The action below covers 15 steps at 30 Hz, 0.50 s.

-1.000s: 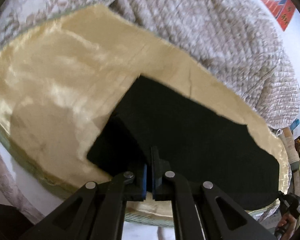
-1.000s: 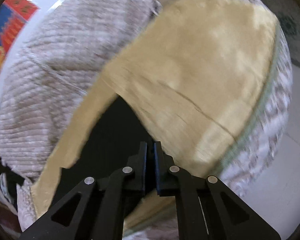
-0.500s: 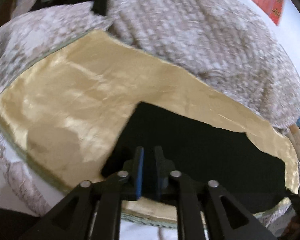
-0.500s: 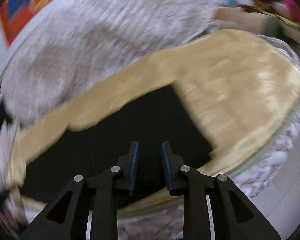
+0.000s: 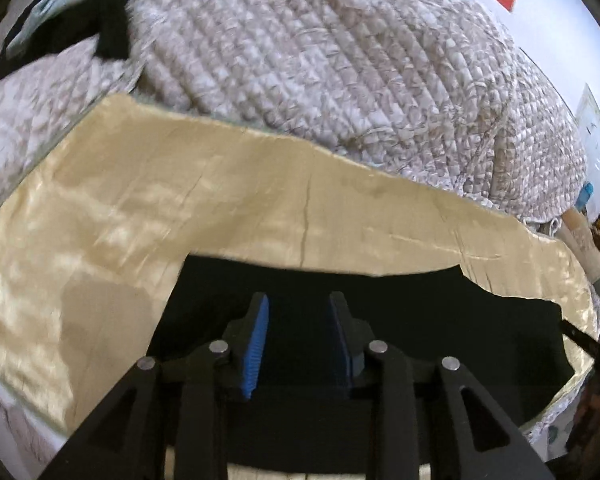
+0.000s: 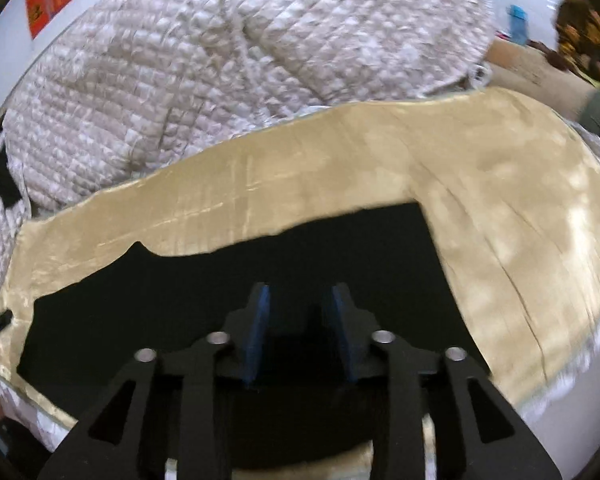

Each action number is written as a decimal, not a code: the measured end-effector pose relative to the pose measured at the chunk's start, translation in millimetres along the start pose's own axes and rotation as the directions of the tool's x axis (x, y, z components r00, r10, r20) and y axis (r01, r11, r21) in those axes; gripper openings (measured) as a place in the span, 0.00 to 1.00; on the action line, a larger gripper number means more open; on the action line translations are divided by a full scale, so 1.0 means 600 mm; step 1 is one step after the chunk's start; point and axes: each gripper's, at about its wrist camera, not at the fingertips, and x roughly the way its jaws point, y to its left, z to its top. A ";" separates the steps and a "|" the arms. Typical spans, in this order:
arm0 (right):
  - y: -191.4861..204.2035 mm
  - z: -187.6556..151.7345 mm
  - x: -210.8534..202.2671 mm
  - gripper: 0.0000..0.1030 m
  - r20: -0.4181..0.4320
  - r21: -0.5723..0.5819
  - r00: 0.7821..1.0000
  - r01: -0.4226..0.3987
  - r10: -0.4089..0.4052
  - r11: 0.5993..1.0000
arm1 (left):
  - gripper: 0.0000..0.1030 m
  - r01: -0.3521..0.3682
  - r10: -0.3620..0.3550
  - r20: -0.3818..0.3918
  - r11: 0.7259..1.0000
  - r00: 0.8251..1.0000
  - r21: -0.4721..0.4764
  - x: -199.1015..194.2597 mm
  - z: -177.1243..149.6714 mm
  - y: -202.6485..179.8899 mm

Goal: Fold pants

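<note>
Both my left hand-held gripper (image 5: pixel 298 334) and right hand-held gripper (image 6: pixel 298 330) are opening, empty, above black pants (image 5: pixel 420 328) whose folds vanish in darkness near the bed's (image 5: pixel 120 208) front edge.

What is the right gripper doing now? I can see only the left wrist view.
Observer: The right gripper has its jaws opening. No fabric is pinched between its blue pads, and the black pants lie flat beyond them.
Operator: Is there more cloth past the pants on that side?
Observer: Yes. The gold cloth continues well past the straight right edge of the pants.
</note>
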 end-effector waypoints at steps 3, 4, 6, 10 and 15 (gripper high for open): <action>-0.001 -0.002 0.029 0.39 -0.027 -0.003 0.999 0.027 -0.027 1.000 | 0.34 -0.020 0.021 -0.018 0.999 1.000 0.047 0.049 0.004 -0.005; -0.008 -0.002 0.042 0.39 -0.043 0.008 0.998 0.042 -0.042 0.999 | 0.34 -0.047 0.049 -0.034 0.997 0.998 0.058 0.072 0.002 0.000; -0.029 -0.005 0.057 0.39 -0.074 0.053 0.996 0.052 -0.048 0.997 | 0.34 -0.089 0.092 -0.083 0.995 0.992 0.044 0.112 -0.004 0.021; -0.033 -0.007 0.048 0.39 -0.038 0.063 0.998 0.061 -0.058 0.996 | 0.33 -0.104 0.103 -0.086 0.995 0.991 -0.007 0.122 -0.010 0.050; -0.005 -0.020 0.033 0.39 -0.015 0.016 1.000 0.028 -0.027 0.999 | 0.33 -0.083 0.081 -0.043 0.995 0.996 -0.053 0.081 -0.022 0.069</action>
